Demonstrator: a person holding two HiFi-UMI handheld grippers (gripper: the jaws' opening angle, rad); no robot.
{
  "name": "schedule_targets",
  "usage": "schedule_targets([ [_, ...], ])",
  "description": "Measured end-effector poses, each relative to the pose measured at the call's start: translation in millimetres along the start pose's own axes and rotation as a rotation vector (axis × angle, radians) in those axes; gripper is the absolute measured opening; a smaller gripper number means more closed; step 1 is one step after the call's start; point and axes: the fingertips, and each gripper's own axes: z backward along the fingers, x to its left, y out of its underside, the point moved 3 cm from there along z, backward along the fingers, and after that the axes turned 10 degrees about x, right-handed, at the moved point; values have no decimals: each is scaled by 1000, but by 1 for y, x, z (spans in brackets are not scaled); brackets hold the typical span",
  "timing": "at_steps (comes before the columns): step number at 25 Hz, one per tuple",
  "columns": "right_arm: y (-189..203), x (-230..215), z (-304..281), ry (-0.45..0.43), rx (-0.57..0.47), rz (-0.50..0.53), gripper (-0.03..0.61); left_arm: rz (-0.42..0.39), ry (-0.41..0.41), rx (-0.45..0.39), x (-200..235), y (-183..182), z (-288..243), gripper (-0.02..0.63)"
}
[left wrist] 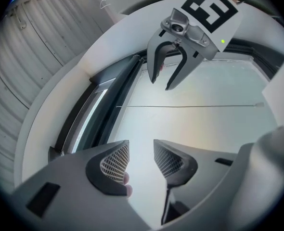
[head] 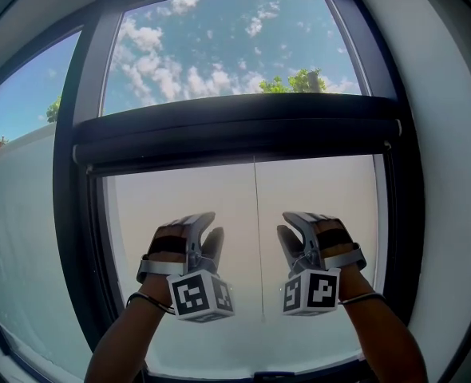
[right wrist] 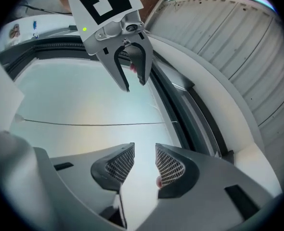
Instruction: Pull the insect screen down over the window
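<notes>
At the far left of the head view a side pane point(head: 20, 214) shows blue sky above a white wall, and beside it stands the dark upright of the window point(head: 76, 94) frame. The insect screen point(head: 235, 134) shows as a dark bar lying straight across the window from left post to right post, a little above the middle of the frame. Above it is open sky point(head: 219, 46) with clouds, and treetops point(head: 303, 80) sit just over the bar towards the right. Under the bar the lower pane point(head: 180, 198) is pale and plain. My left tongs point(head: 210, 226) are raised in front of that pane at lower centre-left, well below the bar and touching nothing; in the left gripper view the two meshed pads stand a narrow way apart, with only pale pane between them. A thin dark line point(head: 255, 214) runs down the pane between my two hands. My right tongs point(head: 286, 223) sit just right of it at the same height, also clear of the bar; in the right gripper view the jaws are likewise parted by a narrow gap and hold nothing. Past them come the right side of the frame and the pale wall point(head: 451, 134).
</notes>
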Motion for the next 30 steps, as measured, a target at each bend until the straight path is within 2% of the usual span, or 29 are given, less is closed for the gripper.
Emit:
schedule_targets([
  [5,-3,-10,-14,4,-5,30,218,25,-4,-30,13,-5,-7,273],
  [10,0,-19,-36,-31,27,78,311,-40,-20,18,20,-8,-21,384],
  [15,-5,-30,-58,-14,42,120,349,-130,-45,91,31,-7,-46,411],
  [18,-12,-41,-69,-23,55,102,367,-133,-32,103,38,-10,-55,426],
  [25,-33,-63,-76,-2,59,164,367,-127,-39,131,56,-15,-67,426],
  [30,-27,-67,-88,-20,110,209,367,-128,-32,143,62,-19,-76,426],
])
